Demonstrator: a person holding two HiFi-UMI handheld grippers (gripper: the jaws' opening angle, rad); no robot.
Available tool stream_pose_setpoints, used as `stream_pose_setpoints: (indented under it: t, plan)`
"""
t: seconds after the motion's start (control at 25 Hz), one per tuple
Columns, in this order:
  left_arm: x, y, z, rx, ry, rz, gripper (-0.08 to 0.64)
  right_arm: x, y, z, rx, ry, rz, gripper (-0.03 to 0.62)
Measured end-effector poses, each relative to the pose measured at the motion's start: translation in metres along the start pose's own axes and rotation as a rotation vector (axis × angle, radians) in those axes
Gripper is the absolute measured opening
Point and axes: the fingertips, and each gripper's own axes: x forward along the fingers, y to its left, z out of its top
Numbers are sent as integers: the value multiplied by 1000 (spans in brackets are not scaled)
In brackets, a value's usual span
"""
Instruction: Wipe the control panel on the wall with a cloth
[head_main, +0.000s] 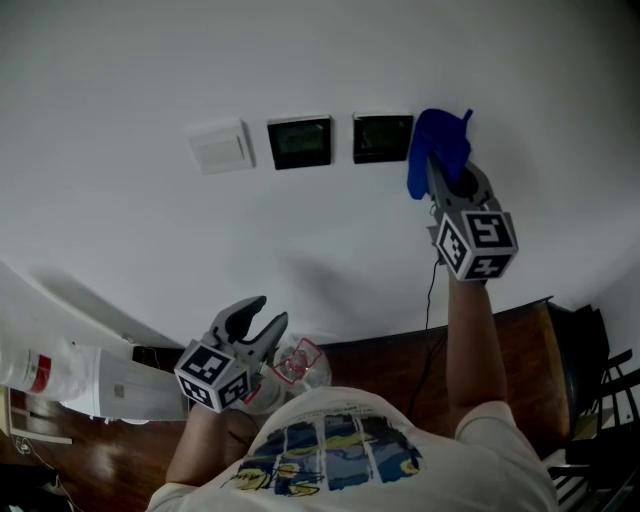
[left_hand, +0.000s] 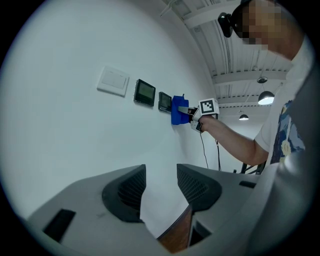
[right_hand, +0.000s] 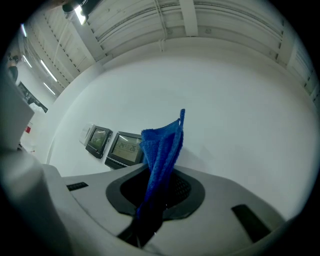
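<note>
**Cloth at wall, right arm raised**

Right gripper (head_main: 447, 172): arm stretched up to wall (head_main: 300, 60), clamped on blue cloth (head_main: 437, 150), cloth at right edge of panel (head_main: 381, 138). Left gripper (head_main: 262, 320): held low near torso, jaws apart, empty.

The white wall (head_main: 320, 60) before me carries three things in a row, each flat against it: a white switch plate (head_main: 220, 147) at the left, a dark panel (head_main: 299, 142) in the middle, and a second dark panel (head_main: 381, 138) just beside it at the right.
</note>
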Motion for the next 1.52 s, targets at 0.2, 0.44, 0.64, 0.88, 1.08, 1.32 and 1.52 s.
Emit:
stream_pose_setpoints:
  t: [0.2, 0.44, 0.64, 0.88, 1.08, 1.32, 1.52]
  plan:
    - [-2, 0, 0, -4, -2, -6, 170, -6, 5, 4, -8, -2, -4, 66]
    - [-12, 3, -4, -12, -8, -16, 170, -21, 47, 32, -35, -50, 45, 66]
    - [-30, 8, -11, -20, -8, -22, 170, -14, 110, 48, -20, -87, 155, 66]
    - [-63, 28, -18, -22, -7, 5, 170, 12, 188, 57, -30, -95, 254, 66]
    - [-89, 48, -26, -34, -11, 31, 170, 43, 230, 58, -23, -82, 285, 66]
    - [-104, 62, -32, -53, -18, 46, 170, 60, 231, 47, -24, -46, 245, 66]
    - [-101, 62, -35, -53, -17, 25, 170, 57, 209, 44, -35, -39, 191, 66]
